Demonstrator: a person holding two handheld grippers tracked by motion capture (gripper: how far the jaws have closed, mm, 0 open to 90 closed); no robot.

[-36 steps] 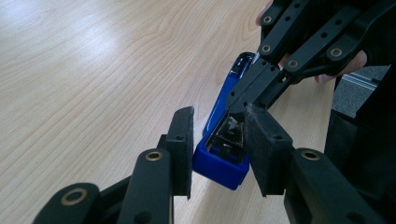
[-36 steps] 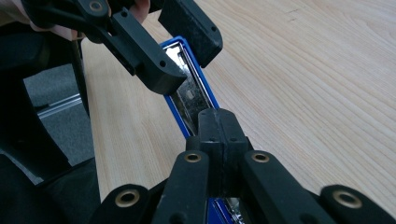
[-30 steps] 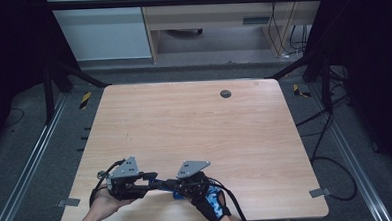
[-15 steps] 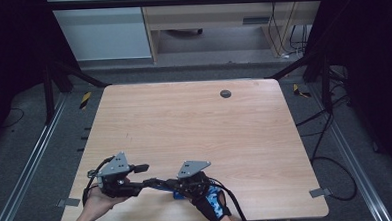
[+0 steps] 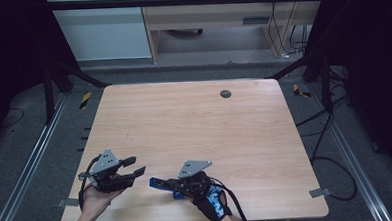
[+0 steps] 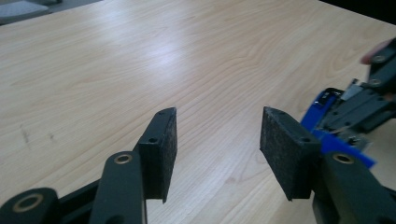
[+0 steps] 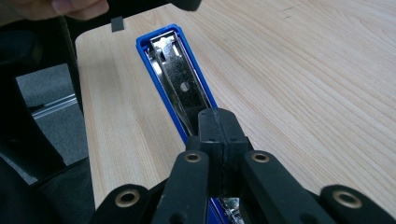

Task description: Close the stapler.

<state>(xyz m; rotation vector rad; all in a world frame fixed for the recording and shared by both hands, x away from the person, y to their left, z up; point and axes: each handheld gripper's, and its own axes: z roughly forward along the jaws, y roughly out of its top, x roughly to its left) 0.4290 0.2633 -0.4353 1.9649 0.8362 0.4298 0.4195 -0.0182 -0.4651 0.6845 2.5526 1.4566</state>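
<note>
The table (image 5: pixel 195 135) is carrying a blue stapler (image 7: pixel 180 88) near its front edge. The right gripper (image 5: pixel 174 183) is pinching the stapler's opened metal arm, jaws pressed together on it, so the opening looks underway. The left gripper (image 6: pixel 215 154), jaws spread and empty, is now sitting farther left than before.

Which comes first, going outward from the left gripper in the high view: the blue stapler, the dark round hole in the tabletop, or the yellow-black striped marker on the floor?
From the left gripper:
1. Blue stapler, just to its right near the table's front edge, clamped by the right gripper.
2. Yellow-black striped marker, on the floor off the far left corner.
3. Dark round hole, far side, right of centre.
</note>
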